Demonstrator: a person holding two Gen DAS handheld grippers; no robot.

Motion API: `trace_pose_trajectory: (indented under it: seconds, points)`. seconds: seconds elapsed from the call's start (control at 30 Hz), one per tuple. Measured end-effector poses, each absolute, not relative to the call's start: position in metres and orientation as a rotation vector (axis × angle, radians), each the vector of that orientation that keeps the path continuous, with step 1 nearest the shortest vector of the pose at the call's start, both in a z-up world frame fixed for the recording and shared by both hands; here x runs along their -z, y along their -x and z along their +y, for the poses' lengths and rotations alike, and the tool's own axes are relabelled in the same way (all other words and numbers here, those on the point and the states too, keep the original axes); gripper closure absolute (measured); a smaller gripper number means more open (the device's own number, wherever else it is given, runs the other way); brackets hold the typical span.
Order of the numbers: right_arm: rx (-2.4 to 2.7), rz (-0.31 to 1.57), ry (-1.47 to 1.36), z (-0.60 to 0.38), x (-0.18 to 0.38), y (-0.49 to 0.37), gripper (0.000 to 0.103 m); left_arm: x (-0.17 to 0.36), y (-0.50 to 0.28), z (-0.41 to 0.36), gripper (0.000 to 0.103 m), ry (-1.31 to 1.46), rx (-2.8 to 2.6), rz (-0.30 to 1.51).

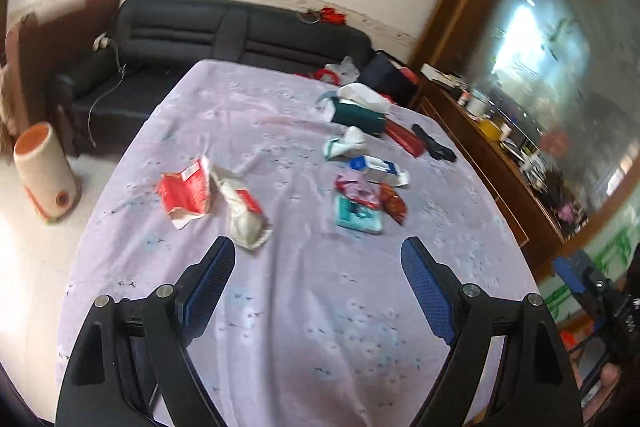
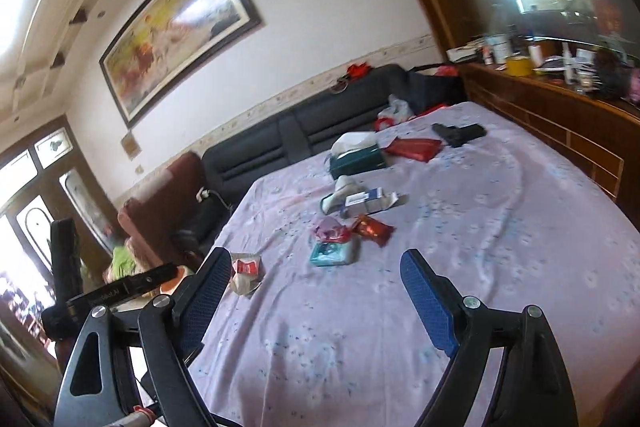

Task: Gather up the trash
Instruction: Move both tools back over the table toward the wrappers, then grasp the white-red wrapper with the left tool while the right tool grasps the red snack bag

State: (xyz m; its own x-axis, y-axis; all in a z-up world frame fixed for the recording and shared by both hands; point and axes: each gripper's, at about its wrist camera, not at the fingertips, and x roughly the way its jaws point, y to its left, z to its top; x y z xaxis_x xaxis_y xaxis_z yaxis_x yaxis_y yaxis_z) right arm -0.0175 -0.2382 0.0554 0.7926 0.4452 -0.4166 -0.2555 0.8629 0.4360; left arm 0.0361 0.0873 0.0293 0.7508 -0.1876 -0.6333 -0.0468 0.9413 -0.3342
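Observation:
Trash lies scattered on a table with a lilac cloth [image 1: 304, 307]. A torn red-and-white wrapper [image 1: 184, 193] and a crumpled white bag [image 1: 244, 215] lie just beyond my left gripper [image 1: 318, 247], which hangs open and empty over the cloth. Further right are a teal packet [image 1: 356, 217], a pink wrapper [image 1: 360, 189], a dark red wrapper [image 1: 394, 205] and a blue-and-white box [image 1: 380, 169]. My right gripper [image 2: 316, 259] is open and empty too, with the teal packet [image 2: 334, 253] and the dark red wrapper [image 2: 372, 227] just ahead and the white bag [image 2: 246, 271] by its left finger.
A green tissue box [image 1: 358, 115], a red packet [image 1: 404, 137] and a black object [image 1: 434, 145] sit at the far side. An orange-and-white bin [image 1: 46, 179] stands on the floor to the left. A dark sofa [image 1: 200, 31] is behind, a cluttered wooden sideboard [image 2: 560, 107] to the right.

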Motion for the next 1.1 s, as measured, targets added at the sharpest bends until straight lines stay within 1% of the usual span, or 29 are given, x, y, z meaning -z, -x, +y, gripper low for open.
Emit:
trace_pose_trajectory:
  seconds: [0.17,0.5,0.73,0.9,1.0,1.03,1.1]
  points:
    - [-0.403,0.612,-0.327,-0.22,-0.038,-0.033,0.013,-0.012,-0.054,0.106,0.019,0.411,0.063,0.766]
    - [-0.448,0.691,-0.244,-0.203,-0.009,-0.108,0.013,0.006,-0.074,0.116,0.019,0.407,0.029,0.805]
    - [-0.488,0.756,-0.153,-0.188,0.013,-0.154,0.013,0.03,-0.108,0.127,0.019,0.454,0.01,0.876]
    - [-0.487,0.813,-0.079,-0.178,0.034,-0.188,0.013,0.045,-0.137,0.122,0.019,0.44,0.0,0.912]
    - [-0.466,0.859,-0.064,-0.176,0.053,-0.217,0.013,0.059,-0.158,0.12,0.021,0.425,-0.02,0.954]
    - [-0.47,0.88,-0.066,-0.175,0.06,-0.226,0.014,0.065,-0.165,0.12,0.023,0.419,-0.027,0.973]
    - [-0.462,0.922,-0.087,-0.176,0.074,-0.245,0.014,0.077,-0.178,0.12,0.031,0.404,-0.063,1.009]
